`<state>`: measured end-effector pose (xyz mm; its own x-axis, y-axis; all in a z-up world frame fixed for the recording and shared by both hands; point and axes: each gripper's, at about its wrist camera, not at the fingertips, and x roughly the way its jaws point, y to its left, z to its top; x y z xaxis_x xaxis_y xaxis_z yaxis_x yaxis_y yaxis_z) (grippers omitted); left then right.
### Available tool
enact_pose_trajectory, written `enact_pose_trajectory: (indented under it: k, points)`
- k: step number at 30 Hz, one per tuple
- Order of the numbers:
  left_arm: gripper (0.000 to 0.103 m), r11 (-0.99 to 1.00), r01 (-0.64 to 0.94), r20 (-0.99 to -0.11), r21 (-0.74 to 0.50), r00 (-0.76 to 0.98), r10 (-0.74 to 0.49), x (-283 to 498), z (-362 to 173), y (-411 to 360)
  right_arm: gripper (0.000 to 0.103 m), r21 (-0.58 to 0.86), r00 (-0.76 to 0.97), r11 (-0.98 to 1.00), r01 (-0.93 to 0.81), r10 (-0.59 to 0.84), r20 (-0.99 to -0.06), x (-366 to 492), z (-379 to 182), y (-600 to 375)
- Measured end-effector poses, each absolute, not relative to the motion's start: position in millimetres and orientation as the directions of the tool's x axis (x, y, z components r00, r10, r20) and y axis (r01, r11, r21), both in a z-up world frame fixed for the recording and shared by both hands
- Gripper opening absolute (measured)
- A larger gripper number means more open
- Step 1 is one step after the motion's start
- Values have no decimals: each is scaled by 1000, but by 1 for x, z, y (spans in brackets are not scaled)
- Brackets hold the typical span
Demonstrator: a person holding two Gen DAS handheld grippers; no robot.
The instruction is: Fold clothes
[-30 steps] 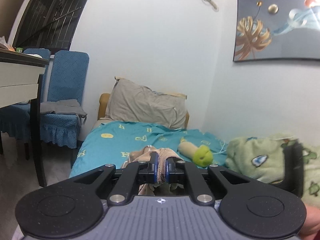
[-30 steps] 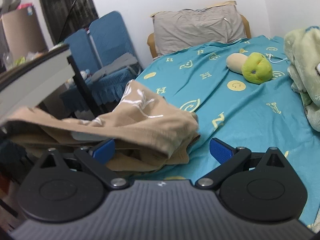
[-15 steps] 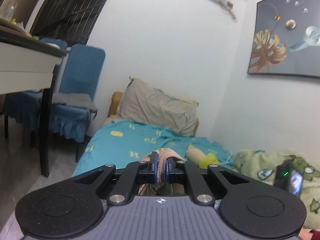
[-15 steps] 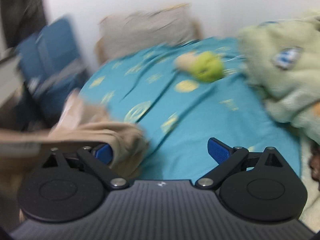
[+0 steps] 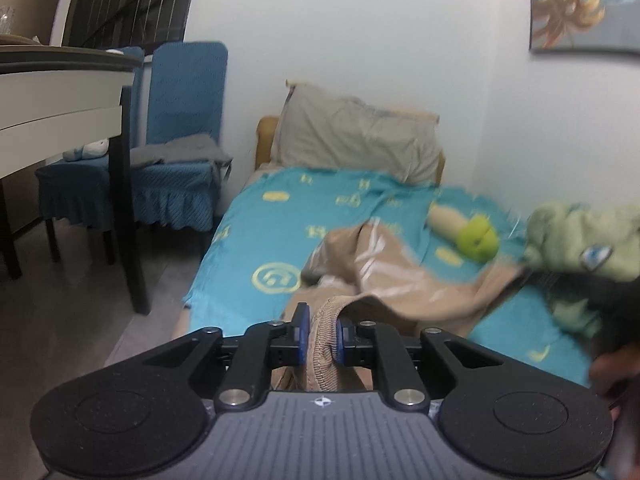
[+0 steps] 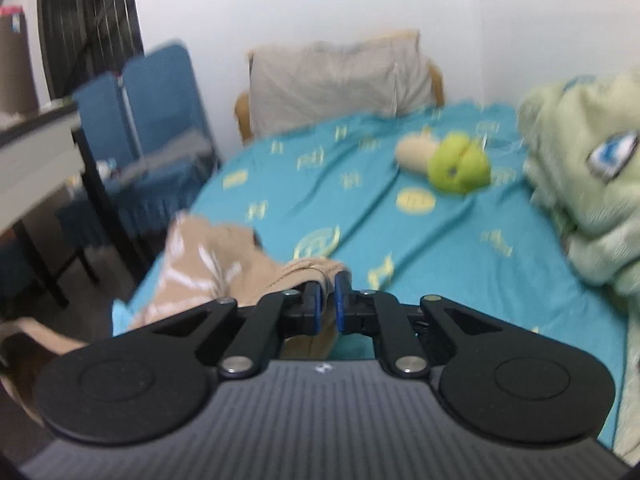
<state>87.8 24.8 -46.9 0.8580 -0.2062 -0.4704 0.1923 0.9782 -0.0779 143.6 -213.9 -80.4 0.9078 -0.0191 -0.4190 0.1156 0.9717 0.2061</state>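
Observation:
A tan garment [image 5: 384, 280] with pale print lies stretched over the near part of the teal bed sheet [image 5: 256, 240]. My left gripper [image 5: 322, 334] has the garment's ribbed hem between its blue pads, which still press on it while the jaws are opening a little. In the right wrist view my right gripper [image 6: 328, 306] is shut on a fold of the tan garment [image 6: 208, 264], which trails off to the left. From the left wrist view the right gripper [image 5: 592, 288] is a dark blur at the garment's far corner.
A beige pillow [image 5: 356, 140] leans at the head of the bed. A green plush toy [image 6: 458, 168] and a pale green blanket [image 6: 592, 184] lie on the sheet's right side. Blue chairs [image 5: 180, 120] and a table [image 5: 60, 92] stand to the left.
My right gripper went from wide open to shut on the garment. My left gripper sank and tipped downward, and the garment now spreads across the bed between the two grippers.

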Motion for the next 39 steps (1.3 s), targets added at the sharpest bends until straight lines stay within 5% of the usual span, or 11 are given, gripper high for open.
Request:
enact_pose_trajectory:
  k: [6,10,13,19,22,30,36,39]
  points:
    - [48,978,188,-575,86,812,-105,102,-80,3,10,216,966,964,155,-102,-238,117,-55,-221]
    - [62,977,158,-600,146,799,-40,105,-89,-4,11,201,968,961,188,-146,-205,111,-52,-221]
    - [63,981,110,-619,162,786,14,109,-91,3,13,179,941,959,218,-158,-299,124,-64,-227]
    - [63,999,31,-641,-33,766,-45,114,-82,33,13,272,736,926,262,-9,-677,168,-123,-248]
    - [62,997,56,-662,-53,745,-77,114,-84,31,11,331,725,906,263,41,-688,164,-129,-248]
    - [66,995,83,-715,64,699,-12,112,-101,14,12,395,862,903,168,60,-503,145,-92,-246]
    - [68,999,-8,-648,43,761,34,107,-83,25,13,360,792,907,216,53,-609,159,-118,-246]
    - [59,1000,-20,-583,-5,813,14,102,-68,30,17,405,783,891,204,100,-614,157,-119,-246]
